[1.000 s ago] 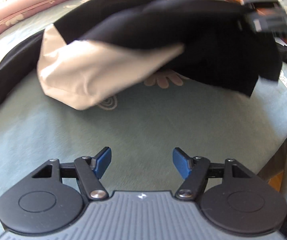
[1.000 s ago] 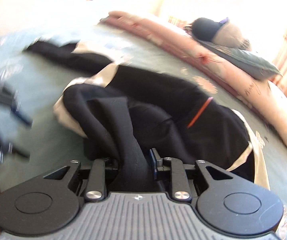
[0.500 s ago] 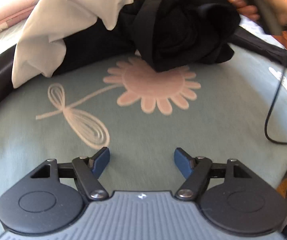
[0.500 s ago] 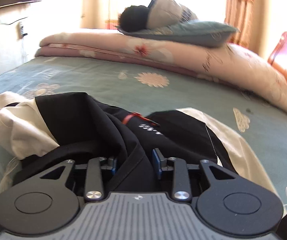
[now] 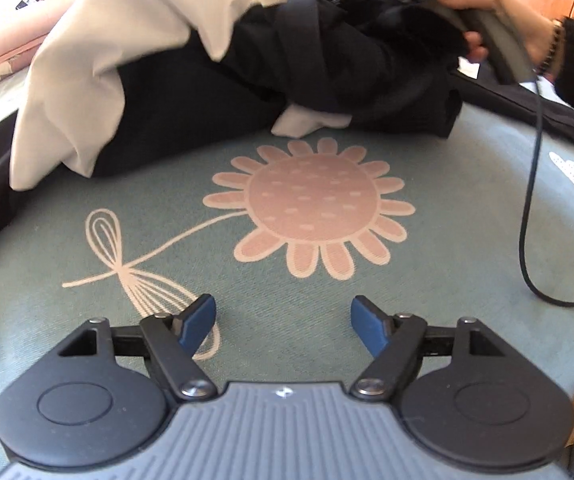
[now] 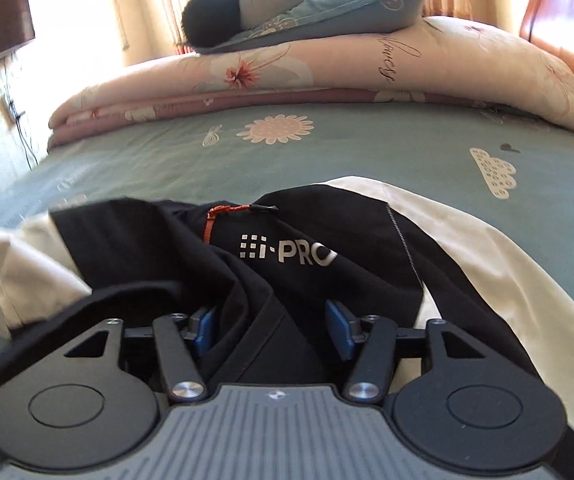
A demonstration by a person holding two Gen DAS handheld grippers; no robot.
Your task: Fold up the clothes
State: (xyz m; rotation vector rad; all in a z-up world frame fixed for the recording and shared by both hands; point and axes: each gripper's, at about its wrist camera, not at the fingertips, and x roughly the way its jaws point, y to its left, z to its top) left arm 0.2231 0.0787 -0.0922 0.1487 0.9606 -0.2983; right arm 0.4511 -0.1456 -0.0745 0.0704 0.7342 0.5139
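Observation:
A black and cream jacket [image 5: 191, 92] lies bunched on the grey-green bedspread [image 5: 447, 240], beyond a pink printed flower. My left gripper [image 5: 283, 322] hovers open over the bedspread in front of the jacket, nothing between its blue pads. In the right wrist view the jacket [image 6: 367, 256] shows a silver logo and an orange zip pull. My right gripper [image 6: 271, 328] stands open, with a loose black fold lying between its parted fingers. A person's hand [image 5: 527, 36] holds that gripper at the jacket's right end.
A black cable [image 5: 531, 200] hangs from the right gripper down across the bedspread. A folded floral quilt [image 6: 327, 72] with a pillow [image 6: 327, 4] on top lies at the far side of the bed. An orange wooden headboard [image 6: 567, 12] stands at the right.
My right gripper's fingers have spread apart, loosing the black fold they held, and the jacket has settled lower onto the bed. The left gripper has stayed open, nearly still.

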